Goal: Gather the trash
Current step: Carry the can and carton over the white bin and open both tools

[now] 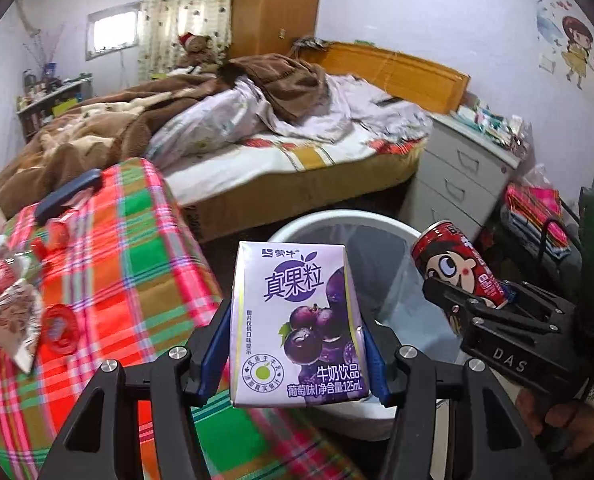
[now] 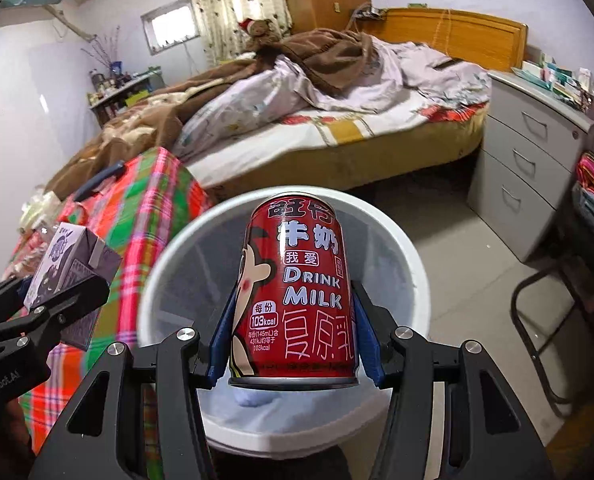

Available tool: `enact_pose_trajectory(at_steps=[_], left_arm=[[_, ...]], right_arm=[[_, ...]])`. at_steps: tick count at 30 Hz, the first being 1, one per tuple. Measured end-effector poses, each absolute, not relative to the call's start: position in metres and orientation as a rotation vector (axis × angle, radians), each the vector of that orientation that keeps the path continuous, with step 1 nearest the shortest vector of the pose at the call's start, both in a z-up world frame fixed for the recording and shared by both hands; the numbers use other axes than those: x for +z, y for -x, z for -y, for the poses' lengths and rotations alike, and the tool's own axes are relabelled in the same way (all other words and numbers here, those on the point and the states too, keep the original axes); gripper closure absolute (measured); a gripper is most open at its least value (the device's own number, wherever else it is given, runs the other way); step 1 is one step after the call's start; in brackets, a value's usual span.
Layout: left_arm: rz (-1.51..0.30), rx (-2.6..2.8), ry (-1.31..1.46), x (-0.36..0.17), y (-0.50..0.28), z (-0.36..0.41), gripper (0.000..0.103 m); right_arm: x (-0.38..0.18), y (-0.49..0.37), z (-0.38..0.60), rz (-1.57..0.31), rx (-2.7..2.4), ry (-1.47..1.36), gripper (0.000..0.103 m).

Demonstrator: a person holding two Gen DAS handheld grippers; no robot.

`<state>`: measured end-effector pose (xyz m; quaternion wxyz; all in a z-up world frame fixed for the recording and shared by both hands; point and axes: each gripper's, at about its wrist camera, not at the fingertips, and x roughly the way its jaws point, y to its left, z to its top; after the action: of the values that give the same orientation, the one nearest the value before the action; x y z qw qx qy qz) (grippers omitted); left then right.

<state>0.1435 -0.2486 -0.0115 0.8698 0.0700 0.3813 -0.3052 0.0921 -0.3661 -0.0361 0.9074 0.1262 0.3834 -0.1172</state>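
Observation:
My left gripper [image 1: 295, 344] is shut on a purple grape milk carton [image 1: 297, 320], held upright at the near left edge of a white trash bin [image 1: 321, 220] lined with a clear bag. My right gripper [image 2: 293, 340] is shut on a red milk can [image 2: 297, 288], held upright over the bin's opening [image 2: 401, 240]. The can [image 1: 457, 268] and right gripper [image 1: 485, 304] show at right in the left wrist view. The carton [image 2: 73, 260] and left gripper [image 2: 63, 294] show at left in the right wrist view.
A table with a plaid cloth [image 1: 137, 248] stands left of the bin, with snack wrappers [image 1: 13, 320], a red lid [image 1: 59, 328] and a dark blue handle-like object [image 1: 69, 196]. A bed [image 1: 277, 128] lies behind. A grey drawer unit [image 2: 533, 176] and a black metal frame [image 2: 537, 320] are at right.

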Motion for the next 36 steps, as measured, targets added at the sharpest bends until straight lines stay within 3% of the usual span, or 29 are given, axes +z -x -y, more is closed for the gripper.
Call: enact_pose_trajectory(at_steps=[12, 14, 18, 36], left_arm=[[-0.848, -0.672, -0.159, -0.032, -0.15, 0.275, 0.045], [-0.843, -0.669, -0.164, -0.033, -0.15, 0.276, 0.04], [-0.839, -0.668, -0.148, -0.031, -0.15, 0.272, 0.037], [-0.797, -0.606, -0.11, -0.014, -0.138, 0.232, 0.036]], right_arm=[[-0.059, -0.092, 0.381, -0.877, -0.251, -0.279, 0.049], [-0.06, -0.091, 0.382, -0.876, -0.253, -0.281, 0.048], [-0.057, -0.09, 0.384, -0.853, -0.258, -0.292, 0.037], [-0.042, -0.088, 0.366, -0.803, -0.242, -0.276, 0.037]])
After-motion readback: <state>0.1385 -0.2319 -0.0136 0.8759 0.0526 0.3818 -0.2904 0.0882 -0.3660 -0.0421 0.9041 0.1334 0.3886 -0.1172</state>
